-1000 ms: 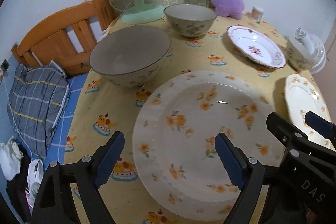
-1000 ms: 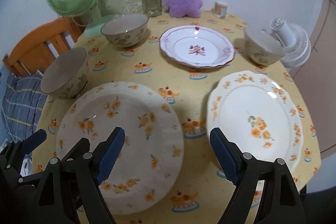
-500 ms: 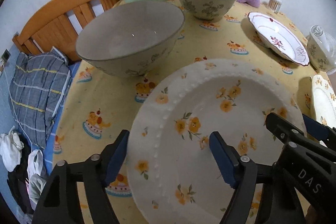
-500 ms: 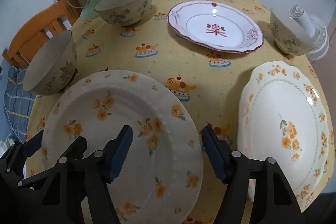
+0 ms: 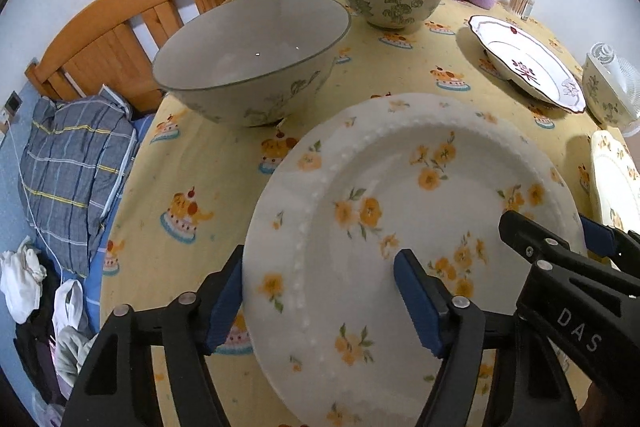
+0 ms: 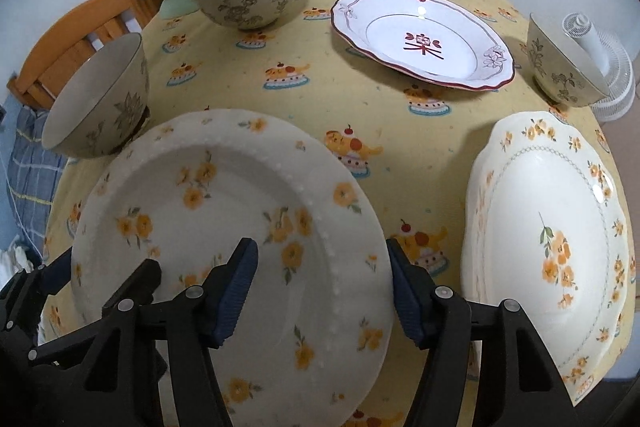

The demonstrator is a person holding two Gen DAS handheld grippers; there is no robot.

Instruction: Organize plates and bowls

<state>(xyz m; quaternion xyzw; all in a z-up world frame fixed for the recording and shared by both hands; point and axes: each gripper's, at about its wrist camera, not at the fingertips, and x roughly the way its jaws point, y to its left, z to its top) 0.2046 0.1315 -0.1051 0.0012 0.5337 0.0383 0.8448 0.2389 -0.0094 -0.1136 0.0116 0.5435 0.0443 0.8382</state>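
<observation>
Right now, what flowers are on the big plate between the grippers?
Small orange-yellow flowers with green leaves on the white plate, clearest in the right wrist view.

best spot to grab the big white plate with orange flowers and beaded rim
Take the white plate with orange flowers and a beaded rim by its thin rim at opposite edges, since it lies flat. The left gripper straddles the left edge, the right gripper the right; both are closing.

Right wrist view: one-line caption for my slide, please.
Right hand-held gripper closing astride the beaded floral plate's right rim; left hand-held gripper at its left rim.
</observation>
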